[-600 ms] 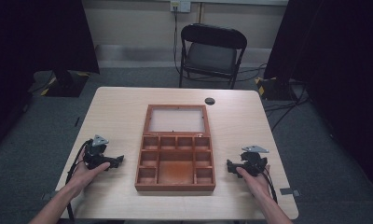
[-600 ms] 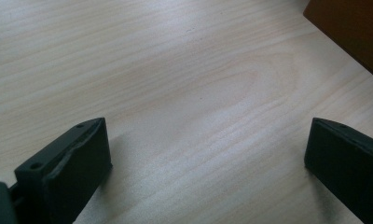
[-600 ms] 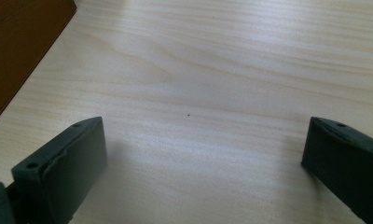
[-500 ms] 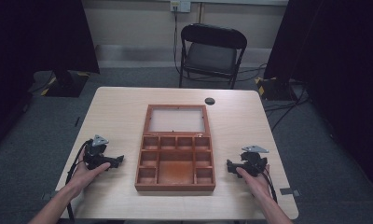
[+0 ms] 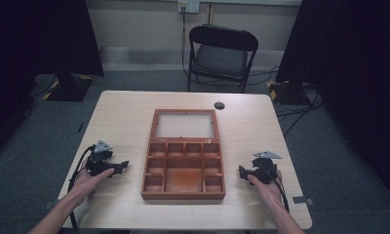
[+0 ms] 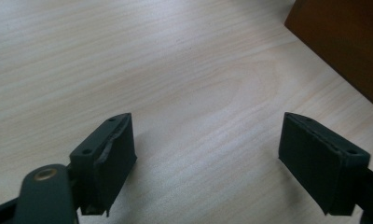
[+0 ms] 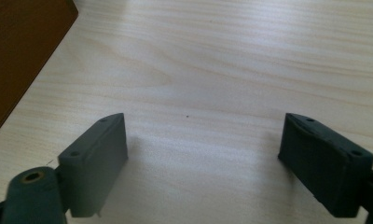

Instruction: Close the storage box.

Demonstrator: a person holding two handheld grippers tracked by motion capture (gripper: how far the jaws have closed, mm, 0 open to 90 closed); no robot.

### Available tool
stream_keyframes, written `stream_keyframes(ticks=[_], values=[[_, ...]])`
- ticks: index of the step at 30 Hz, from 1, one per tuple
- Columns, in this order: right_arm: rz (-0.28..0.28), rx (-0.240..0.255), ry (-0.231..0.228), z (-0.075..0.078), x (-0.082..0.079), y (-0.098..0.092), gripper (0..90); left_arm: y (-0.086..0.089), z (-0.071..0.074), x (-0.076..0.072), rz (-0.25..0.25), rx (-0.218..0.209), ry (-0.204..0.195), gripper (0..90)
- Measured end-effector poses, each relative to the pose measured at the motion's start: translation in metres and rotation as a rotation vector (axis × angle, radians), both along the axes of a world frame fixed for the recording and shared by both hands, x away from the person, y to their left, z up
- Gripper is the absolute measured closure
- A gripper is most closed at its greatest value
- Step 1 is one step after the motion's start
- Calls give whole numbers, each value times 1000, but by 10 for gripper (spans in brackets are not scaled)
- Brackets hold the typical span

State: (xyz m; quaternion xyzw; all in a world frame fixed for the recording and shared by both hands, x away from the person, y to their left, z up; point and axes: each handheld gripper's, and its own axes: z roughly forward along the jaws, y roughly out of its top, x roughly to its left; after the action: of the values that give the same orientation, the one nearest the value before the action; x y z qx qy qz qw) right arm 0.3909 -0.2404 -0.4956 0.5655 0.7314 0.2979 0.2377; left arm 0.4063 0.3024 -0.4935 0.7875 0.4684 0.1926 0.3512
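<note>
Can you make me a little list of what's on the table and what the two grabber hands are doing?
table: light wood table
box: brown wooden box in the middle, lid open, compartments look empty
small thing: dark round disc behind the box
left gripper: left of the box, jaws open, holding nothing
right gripper: right of the box, jaws open, holding nothing
behind table: black chair

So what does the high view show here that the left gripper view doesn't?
High view alone: the whole wooden box with its open lid lying flat and its compartments, a small black disc near the table's far edge, the folding chair behind it, the right gripper, and both forearms.

Left gripper view alone: a close look between the left gripper jaws, standing wide apart with nothing but bare wood grain between them.

Both: the table, one side of the box, and the left gripper resting beside it.
</note>
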Motion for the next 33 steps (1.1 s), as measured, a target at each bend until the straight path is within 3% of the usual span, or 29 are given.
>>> stream_keyframes(ticks=[6, 7, 8, 13, 14, 18, 21, 23, 25, 28, 33], values=[[1, -7, -8, 4, 0, 0, 152, 1, 11, -3, 14, -41, -30, 197], [17, -5, -10, 4, 0, 1, 161, 1, 12, -4, 16, -46, -35, 217], [52, -2, 18, 3, 0, 4, 173, 0, 14, -5, 12, -51, -30, 228], [108, -7, 28, 8, 1, 11, 164, -6, 19, -4, -12, -63, -23, 226], [131, 20, 26, 13, 1, 14, 163, -10, 24, -3, -12, -69, -36, 227], [166, -17, 20, 18, 0, 20, 172, -15, 31, -3, -36, -82, -44, 232], [183, 27, 11, 26, 3, 23, 173, -22, 39, -6, -50, -88, -65, 235], [185, 23, 5, 28, 4, 23, 171, -24, 39, -6, -48, -90, -63, 235], [190, 47, -11, 34, 8, 25, 167, -27, 41, -2, -63, -84, -33, 230], [210, 78, -31, 38, 12, 27, 183, -30, 44, 3, -49, -90, -44, 227], [234, 121, -25, 40, 23, 32, 191, -34, 39, 14, -44, -83, -31, 217]])
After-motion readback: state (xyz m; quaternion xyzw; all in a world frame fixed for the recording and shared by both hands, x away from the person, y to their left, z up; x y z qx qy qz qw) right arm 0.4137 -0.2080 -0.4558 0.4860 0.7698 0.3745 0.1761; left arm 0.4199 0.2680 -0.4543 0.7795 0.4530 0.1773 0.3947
